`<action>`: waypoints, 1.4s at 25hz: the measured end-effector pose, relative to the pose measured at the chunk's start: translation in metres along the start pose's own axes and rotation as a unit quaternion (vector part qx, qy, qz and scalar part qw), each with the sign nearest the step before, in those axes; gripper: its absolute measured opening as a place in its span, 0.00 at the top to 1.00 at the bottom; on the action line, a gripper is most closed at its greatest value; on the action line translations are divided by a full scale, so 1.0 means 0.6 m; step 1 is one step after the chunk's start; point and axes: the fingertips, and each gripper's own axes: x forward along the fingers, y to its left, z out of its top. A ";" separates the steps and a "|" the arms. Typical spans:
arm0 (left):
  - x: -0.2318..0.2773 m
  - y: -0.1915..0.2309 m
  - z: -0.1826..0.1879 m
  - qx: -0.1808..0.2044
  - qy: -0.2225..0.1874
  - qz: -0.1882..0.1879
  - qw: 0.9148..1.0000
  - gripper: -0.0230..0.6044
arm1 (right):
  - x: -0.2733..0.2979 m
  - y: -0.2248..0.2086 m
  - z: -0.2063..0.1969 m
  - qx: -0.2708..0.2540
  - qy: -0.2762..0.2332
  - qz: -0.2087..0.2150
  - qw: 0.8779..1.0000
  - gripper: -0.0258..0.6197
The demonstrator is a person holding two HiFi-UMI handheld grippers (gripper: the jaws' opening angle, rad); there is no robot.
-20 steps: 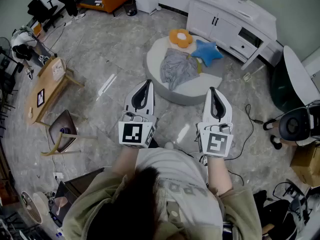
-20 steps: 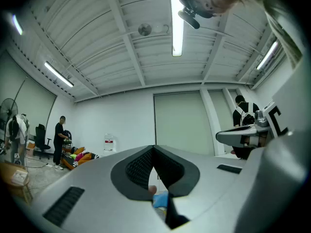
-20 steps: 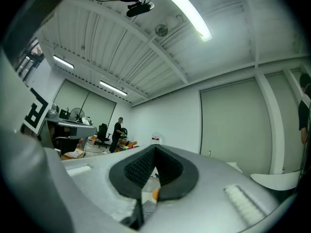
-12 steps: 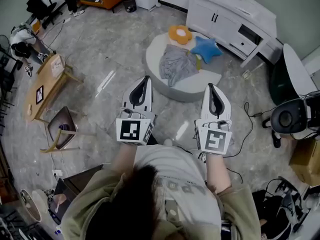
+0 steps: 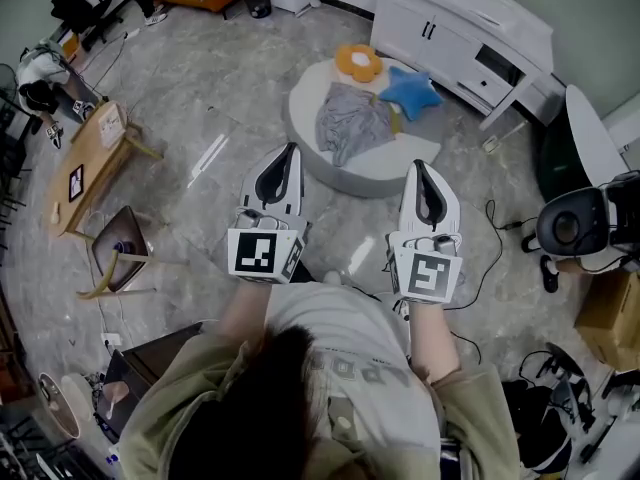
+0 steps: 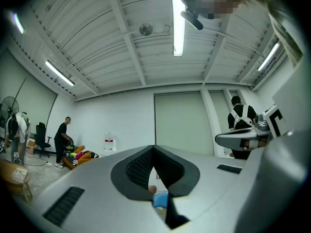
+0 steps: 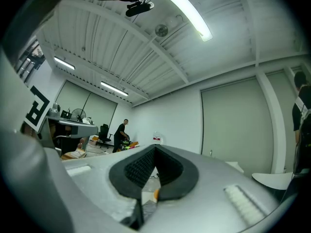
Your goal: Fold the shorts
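Note:
Crumpled grey shorts (image 5: 350,128) lie on a round white floor cushion (image 5: 395,173) ahead of me in the head view. My left gripper (image 5: 290,152) and right gripper (image 5: 420,168) are held side by side at chest height, short of the cushion and well apart from the shorts. Both are shut with nothing between the jaws. In the left gripper view the left gripper (image 6: 154,148) points at a far white wall, its pads pressed together. The right gripper (image 7: 154,148) looks the same in its own view.
An orange flower pillow (image 5: 360,61) and a blue star pillow (image 5: 408,94) sit at the cushion's far edge. A white cabinet (image 5: 460,33) stands behind. A wooden bench (image 5: 85,173) and chair (image 5: 120,258) are at left. Cables (image 5: 490,238) trail on the floor at right.
The view has shifted a little; the cushion and shorts sit slightly higher and further left in frame. Both grippers keep their pose, shut and side by side.

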 end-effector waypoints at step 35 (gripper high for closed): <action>0.186 0.327 -0.116 -0.008 0.122 -0.089 0.989 0.51 | 0.267 0.076 -0.076 0.044 0.045 -0.035 0.997 0.57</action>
